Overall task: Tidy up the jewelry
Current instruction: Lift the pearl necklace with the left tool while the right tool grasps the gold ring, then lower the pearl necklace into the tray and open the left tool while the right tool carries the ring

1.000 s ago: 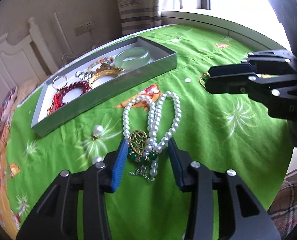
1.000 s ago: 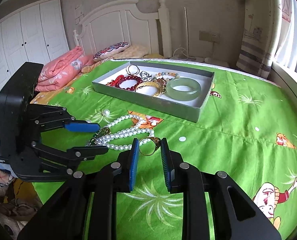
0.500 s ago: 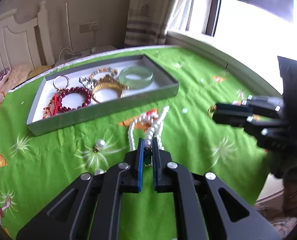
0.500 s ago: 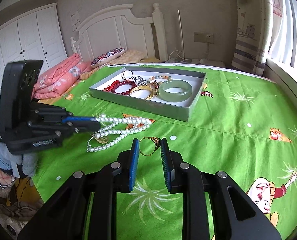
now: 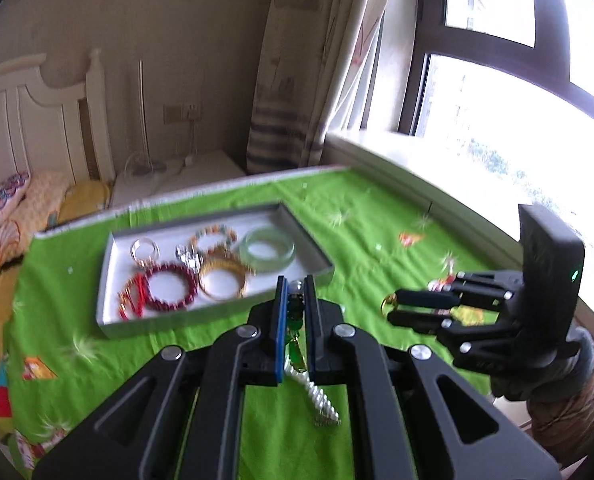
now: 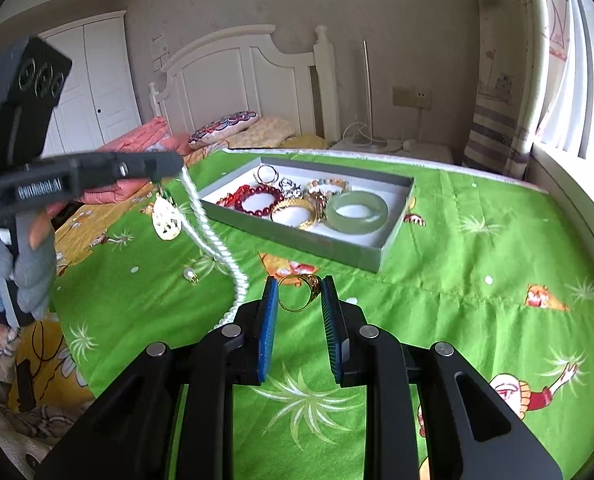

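Note:
My left gripper (image 5: 295, 294) is shut on a white pearl necklace (image 6: 211, 242) with a gold pendant (image 6: 167, 220) and holds it raised above the green cloth; the strand hangs below the jaws (image 5: 317, 396). My right gripper (image 6: 299, 292) is shut on a gold ring (image 6: 299, 292), held low over the cloth; it also shows in the left wrist view (image 5: 393, 308). A grey tray (image 6: 305, 242) behind holds a jade bangle (image 6: 357, 212), a red bead bracelet (image 6: 259, 200), a gold bangle (image 6: 297, 212) and other pieces.
A loose pearl earring (image 6: 189, 274) lies on the green cloth (image 6: 477, 248) left of the right gripper. The tray (image 5: 217, 316) also lies ahead of the left gripper. A bed with pillows stands at the left, a window ledge at the right.
My left gripper closed on the pearl necklace and lifted it off the cloth, rising toward the tray. The right gripper kept holding the gold ring.

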`<state>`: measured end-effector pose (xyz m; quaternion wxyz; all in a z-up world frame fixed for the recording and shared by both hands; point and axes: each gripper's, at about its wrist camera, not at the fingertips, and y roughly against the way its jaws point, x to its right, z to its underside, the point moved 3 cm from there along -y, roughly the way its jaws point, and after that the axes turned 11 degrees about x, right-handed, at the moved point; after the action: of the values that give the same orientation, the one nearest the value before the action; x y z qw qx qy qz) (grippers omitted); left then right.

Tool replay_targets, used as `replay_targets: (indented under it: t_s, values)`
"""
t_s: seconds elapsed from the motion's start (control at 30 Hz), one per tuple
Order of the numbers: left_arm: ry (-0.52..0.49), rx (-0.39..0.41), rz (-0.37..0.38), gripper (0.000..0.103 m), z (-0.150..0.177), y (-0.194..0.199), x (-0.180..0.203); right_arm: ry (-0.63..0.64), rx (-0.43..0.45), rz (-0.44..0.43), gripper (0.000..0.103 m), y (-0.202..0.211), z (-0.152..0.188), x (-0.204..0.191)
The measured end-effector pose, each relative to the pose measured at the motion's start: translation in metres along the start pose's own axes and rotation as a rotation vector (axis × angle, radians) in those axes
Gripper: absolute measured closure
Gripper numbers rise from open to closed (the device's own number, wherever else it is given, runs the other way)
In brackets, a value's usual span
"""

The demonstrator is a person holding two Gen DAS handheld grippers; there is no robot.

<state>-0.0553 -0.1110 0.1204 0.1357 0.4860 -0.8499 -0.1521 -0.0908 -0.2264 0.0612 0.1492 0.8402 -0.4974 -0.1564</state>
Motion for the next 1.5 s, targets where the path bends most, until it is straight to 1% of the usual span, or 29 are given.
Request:
replay_targets:
  t_s: [0.27, 0.4, 0.57, 0.73, 0.93, 1.13, 1.2, 1.3, 1.4, 1.47, 1.5]
  values:
    - [-0.012, 0.094, 0.003, 0.096, -0.047, 0.031, 0.003, 0.028, 0.026, -0.005, 0.08, 0.006, -0.014, -0.01]
    - [-0.029, 0.126, 0.002, 0.096, -0.064, 0.044, 0.006, 0.046, 0.036, -0.012, 0.08, 0.007, -0.021, -0.016]
    - [-0.054, 0.153, -0.013, 0.096, -0.082, 0.049, 0.01, 0.072, 0.042, -0.021, 0.08, 0.001, -0.029, -0.022]
    - [-0.076, 0.156, -0.035, 0.096, -0.099, 0.04, 0.009, 0.089, 0.042, -0.027, 0.08, -0.008, -0.036, -0.025]
    - [-0.074, 0.153, -0.063, 0.096, -0.114, 0.024, 0.0, 0.1, 0.028, -0.031, 0.08, -0.026, -0.041, -0.025]
    - [-0.054, 0.156, -0.089, 0.096, -0.124, 0.014, -0.011, 0.059, 0.027, -0.048, 0.08, -0.045, -0.049, -0.015]
    - [-0.059, 0.158, -0.109, 0.096, -0.129, 0.009, -0.015, 0.048, 0.017, -0.048, 0.08, -0.054, -0.051, -0.011]
    - [-0.052, 0.161, -0.136, 0.096, -0.137, 0.0, -0.024, 0.068, -0.001, -0.023, 0.08, -0.068, -0.05, -0.008]
    - [-0.023, 0.159, -0.153, 0.096, -0.144, -0.01, -0.038, 0.056, -0.023, -0.025, 0.08, -0.085, -0.049, -0.004]
    - [-0.031, 0.158, -0.188, 0.096, -0.148, -0.019, -0.047, 0.045, -0.036, -0.026, 0.08, -0.095, -0.05, -0.002]
    - [-0.026, 0.152, -0.194, 0.096, -0.149, -0.023, -0.051, 0.042, -0.041, -0.025, 0.08, -0.1, -0.05, -0.001]
